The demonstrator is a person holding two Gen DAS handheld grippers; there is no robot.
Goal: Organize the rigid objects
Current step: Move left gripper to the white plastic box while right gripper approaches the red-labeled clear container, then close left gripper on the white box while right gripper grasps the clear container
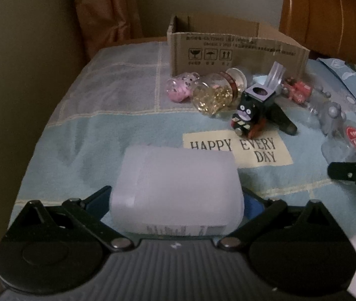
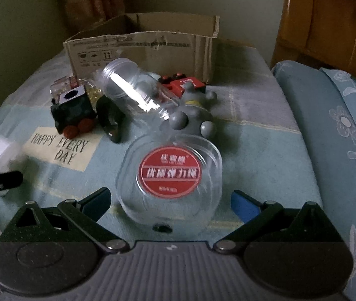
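The left gripper's (image 1: pixel 176 195) fingers (image 1: pixel 97 197) sit closed against both sides of a white plastic bottle (image 1: pixel 175 188), held lying sideways just above the blue bedspread (image 1: pixel 82 130). The right gripper's (image 2: pixel 170 200) fingers (image 2: pixel 244 204) are spread wide around a clear plastic case (image 2: pixel 170 175) with a round red label; whether they touch it is unclear. Beyond lie a clear jar (image 2: pixel 130 87), a grey knobbed toy (image 2: pixel 193 115), a black toy train (image 2: pixel 74 113) and a red toy car (image 2: pixel 185 84), near an open cardboard box (image 2: pixel 140 47)
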